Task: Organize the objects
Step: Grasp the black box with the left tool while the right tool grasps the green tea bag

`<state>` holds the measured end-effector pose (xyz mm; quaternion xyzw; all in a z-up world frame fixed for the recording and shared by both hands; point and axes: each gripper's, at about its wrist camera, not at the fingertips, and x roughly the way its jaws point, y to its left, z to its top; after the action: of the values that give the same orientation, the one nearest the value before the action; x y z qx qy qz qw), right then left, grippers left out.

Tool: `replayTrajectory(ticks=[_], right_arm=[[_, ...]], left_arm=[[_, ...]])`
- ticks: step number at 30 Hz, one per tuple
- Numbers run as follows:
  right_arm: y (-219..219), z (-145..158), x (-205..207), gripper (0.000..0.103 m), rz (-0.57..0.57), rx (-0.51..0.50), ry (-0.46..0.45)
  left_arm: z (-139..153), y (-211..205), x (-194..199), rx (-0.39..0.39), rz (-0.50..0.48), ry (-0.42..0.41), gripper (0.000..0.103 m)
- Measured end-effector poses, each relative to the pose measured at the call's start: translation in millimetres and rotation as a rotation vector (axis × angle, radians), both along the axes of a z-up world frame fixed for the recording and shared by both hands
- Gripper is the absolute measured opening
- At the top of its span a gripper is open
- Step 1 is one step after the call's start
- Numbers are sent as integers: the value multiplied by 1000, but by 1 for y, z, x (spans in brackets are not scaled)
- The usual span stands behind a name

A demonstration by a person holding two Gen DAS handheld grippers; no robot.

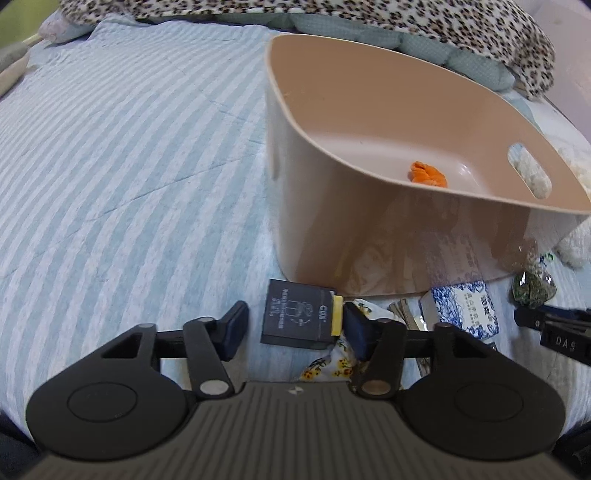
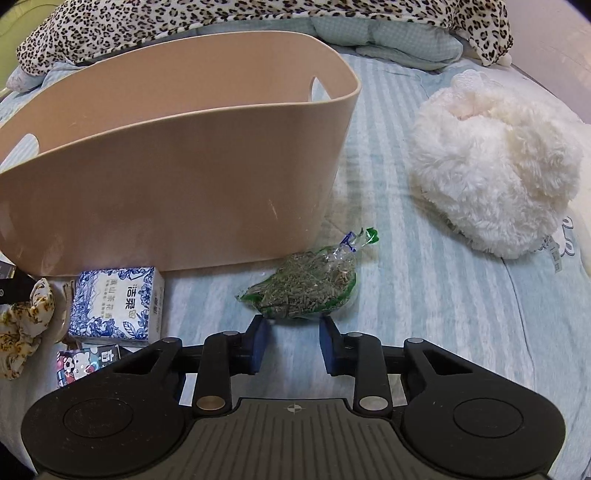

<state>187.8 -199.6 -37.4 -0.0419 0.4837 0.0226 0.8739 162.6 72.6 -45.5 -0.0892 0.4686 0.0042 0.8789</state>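
A beige plastic bin (image 1: 314, 184) stands on the striped bed, with an orange item (image 1: 428, 173) on its floor; it also shows in the right wrist view (image 2: 177, 173). My left gripper (image 1: 295, 328) is open, its fingers on either side of a flat black box (image 1: 295, 317) lying in front of the bin. My right gripper (image 2: 293, 341) is open, just short of a clear bag of green dried herbs (image 2: 306, 288). A blue-and-white tissue pack (image 2: 118, 302) lies left of the bag, also in the left wrist view (image 1: 461, 310).
A floral cloth scrunchie (image 2: 22, 328) and a small cartoon-printed pack (image 2: 85, 362) lie at the left. A white fluffy plush (image 2: 495, 177) sits to the right. A leopard-print blanket (image 2: 221, 22) and pillows line the back. Keys (image 1: 406, 314) lie by the tissue pack.
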Motion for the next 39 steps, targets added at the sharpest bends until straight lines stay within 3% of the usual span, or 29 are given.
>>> replayTrajectory(ticks=[2,7,12,14,17,21,22,23,29,39], right_arm=[[-1,0,-1,27,-3,5,4],[-9,3,-3,61,-27,76,24],[-11,9,-4,64,-44,107,-5],[-13,8,-2,64,-53,122,-6],[-15,7,2,65,-74,149,-12],[-19,8,6,65,-104,171,-41],[-20,6,7,63,-111,172,-44],[-21,5,9,51,-119,173,-41],[-20,-1,10,40,-112,157,-55],[-10,26,-25,38,-75,91,-123]], left_arm=[[3,7,0,-10,18,-9,65],[6,12,1,-6,44,-18,67],[4,7,4,30,32,-10,66],[1,5,5,43,29,-3,64],[-4,8,4,44,34,19,48],[-2,14,2,55,59,9,47],[-2,14,2,56,61,7,47],[-2,14,2,56,61,6,47],[2,12,-2,74,49,-10,46],[29,9,-27,67,32,-76,46]])
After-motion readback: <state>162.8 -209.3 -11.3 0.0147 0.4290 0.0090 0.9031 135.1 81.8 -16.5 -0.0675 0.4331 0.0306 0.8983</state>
